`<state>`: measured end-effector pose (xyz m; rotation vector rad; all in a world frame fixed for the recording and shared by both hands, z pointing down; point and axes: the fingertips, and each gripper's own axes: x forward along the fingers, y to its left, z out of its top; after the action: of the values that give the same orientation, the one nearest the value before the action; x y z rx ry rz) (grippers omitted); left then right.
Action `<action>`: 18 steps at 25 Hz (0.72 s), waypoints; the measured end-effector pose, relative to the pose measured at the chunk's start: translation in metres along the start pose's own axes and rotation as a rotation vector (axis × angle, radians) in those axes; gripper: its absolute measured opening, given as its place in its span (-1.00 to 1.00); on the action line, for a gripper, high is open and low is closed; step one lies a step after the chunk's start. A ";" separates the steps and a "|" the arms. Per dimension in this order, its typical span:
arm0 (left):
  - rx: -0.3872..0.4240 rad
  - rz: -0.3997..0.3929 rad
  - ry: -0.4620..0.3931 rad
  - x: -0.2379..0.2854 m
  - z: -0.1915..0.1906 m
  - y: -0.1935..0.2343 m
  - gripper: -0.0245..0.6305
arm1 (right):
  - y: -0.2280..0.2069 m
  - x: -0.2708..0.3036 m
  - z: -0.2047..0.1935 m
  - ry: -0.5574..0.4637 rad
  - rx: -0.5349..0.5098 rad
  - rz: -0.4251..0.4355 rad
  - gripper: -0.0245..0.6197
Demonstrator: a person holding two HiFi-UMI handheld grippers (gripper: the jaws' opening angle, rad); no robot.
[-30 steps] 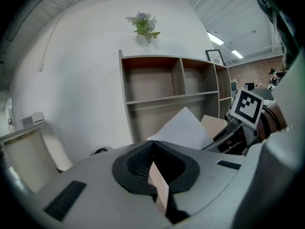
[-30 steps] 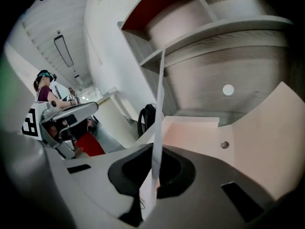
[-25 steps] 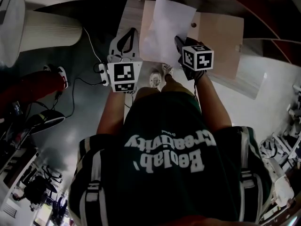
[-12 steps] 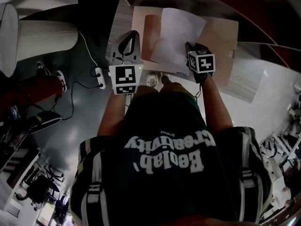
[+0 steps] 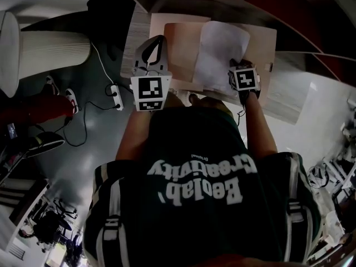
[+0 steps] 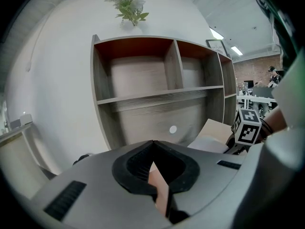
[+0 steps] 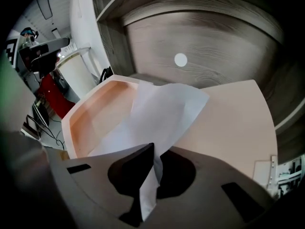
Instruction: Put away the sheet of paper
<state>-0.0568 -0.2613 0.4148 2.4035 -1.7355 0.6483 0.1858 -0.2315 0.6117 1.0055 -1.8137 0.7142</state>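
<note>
The white sheet of paper (image 5: 219,52) hangs over an open peach file box (image 5: 181,43) on the bottom shelf. In the right gripper view the sheet (image 7: 162,113) bends from the jaws across the box's tray (image 7: 102,109) toward its flat lid (image 7: 233,123). My right gripper (image 7: 153,151) is shut on the sheet's near edge and points steeply down. My left gripper (image 6: 155,163) is shut on a thin peach edge of the box (image 6: 159,190). In the head view the left gripper (image 5: 157,40) sits at the box's left side and the right gripper (image 5: 235,68) at the sheet's near corner.
A wooden shelf unit (image 6: 157,97) with several compartments stands ahead, with a plant (image 6: 127,6) on top. A white ribbed bin (image 5: 53,43) stands at the left. A power strip with cables (image 5: 114,90) and a red object (image 5: 33,107) lie on the floor.
Both grippers have moved forward toward the shelf. The right gripper has tipped down and carried the sheet right and lower, over the open box. The left keeps its hold.
</note>
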 end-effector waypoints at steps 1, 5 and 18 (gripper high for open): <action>0.002 -0.002 -0.003 0.000 0.001 0.000 -0.87 | -0.003 -0.002 -0.003 0.007 0.006 -0.007 -0.82; 0.006 -0.010 -0.006 0.004 0.003 0.006 -0.87 | -0.011 -0.001 -0.007 0.014 0.024 -0.026 -0.82; 0.003 -0.013 0.029 0.007 -0.012 0.014 -0.87 | 0.025 0.007 -0.014 0.059 -0.051 0.129 -0.82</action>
<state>-0.0710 -0.2684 0.4258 2.3937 -1.7072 0.6811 0.1685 -0.2102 0.6220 0.8312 -1.8489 0.7640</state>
